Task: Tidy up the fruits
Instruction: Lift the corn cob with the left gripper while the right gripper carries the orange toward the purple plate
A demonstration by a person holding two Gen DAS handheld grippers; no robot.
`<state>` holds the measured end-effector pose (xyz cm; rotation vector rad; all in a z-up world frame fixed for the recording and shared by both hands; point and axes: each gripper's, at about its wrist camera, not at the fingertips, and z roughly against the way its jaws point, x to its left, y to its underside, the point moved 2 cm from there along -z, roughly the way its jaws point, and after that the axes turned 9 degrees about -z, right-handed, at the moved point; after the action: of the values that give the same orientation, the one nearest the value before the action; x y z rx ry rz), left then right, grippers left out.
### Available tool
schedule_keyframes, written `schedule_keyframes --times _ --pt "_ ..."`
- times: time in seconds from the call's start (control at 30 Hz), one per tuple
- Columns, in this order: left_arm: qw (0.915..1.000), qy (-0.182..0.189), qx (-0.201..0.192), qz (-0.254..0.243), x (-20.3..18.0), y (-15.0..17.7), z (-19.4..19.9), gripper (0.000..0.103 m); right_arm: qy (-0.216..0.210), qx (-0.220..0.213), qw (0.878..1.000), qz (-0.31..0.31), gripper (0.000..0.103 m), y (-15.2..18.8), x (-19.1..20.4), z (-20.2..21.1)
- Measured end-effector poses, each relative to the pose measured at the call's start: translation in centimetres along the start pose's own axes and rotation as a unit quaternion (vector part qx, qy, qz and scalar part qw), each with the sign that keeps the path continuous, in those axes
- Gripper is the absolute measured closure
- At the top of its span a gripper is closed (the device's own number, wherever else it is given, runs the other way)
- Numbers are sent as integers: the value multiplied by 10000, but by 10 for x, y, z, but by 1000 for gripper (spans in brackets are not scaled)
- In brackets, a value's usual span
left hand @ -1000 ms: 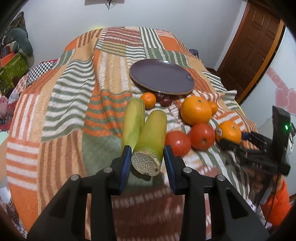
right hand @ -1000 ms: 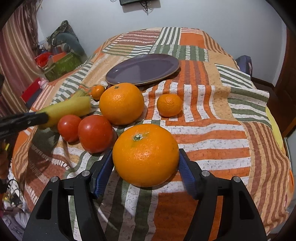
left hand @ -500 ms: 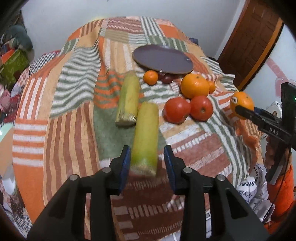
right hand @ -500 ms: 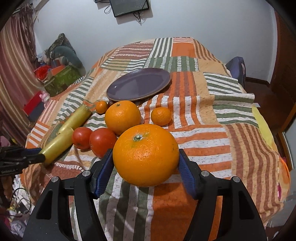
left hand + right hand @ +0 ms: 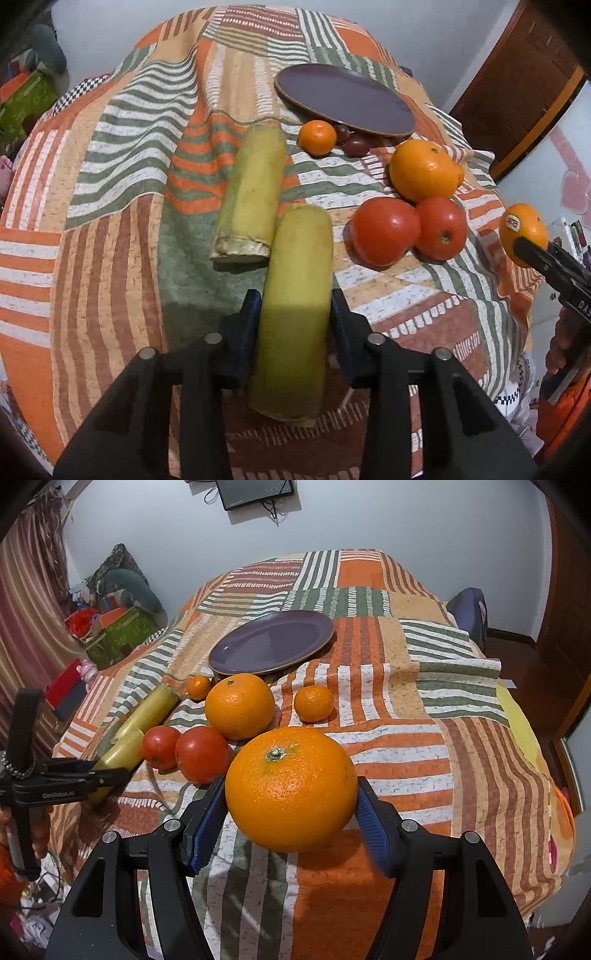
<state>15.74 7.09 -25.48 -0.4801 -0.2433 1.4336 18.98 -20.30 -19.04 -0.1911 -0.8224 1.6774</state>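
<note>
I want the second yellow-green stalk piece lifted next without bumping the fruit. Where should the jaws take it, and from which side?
Grip the lying stalk piece across its middle, coming from above with the jaws either side of its long axis. It lies flat on the blanket, its left flank is open, and the small mandarin sits near its far end.

The left gripper [image 5: 295, 325] held a yellow-green stalk piece [image 5: 295, 295] between its jaws above the striped bedspread [image 5: 110, 221]. A second stalk piece [image 5: 251, 192] lay beside two tomatoes [image 5: 384, 230]. At the right edge, the right gripper [image 5: 532, 247] clasped an orange [image 5: 522, 232].
</note>
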Motion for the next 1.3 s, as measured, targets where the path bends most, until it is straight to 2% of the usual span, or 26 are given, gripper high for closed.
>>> schedule_keyframes --times 0.23,0.5,1.07,1.3 --pt "9998 129 -105 -53 -9 -2 13 69 34 -167 9998 45 39 -10 2 4" --pt "9985 192 -488 -121 -15 -18 43 69 30 -503 9985 206 40 -28 11 17" --pt "9877 -205 -1509 -367 -17 -101 87 69 -24 -1317 9890 677 40 -92 40 29" --pt "9856 -250 -1649 -278 -10 -137 81 69 -36 -1549 9848 779 39 -118 44 23"
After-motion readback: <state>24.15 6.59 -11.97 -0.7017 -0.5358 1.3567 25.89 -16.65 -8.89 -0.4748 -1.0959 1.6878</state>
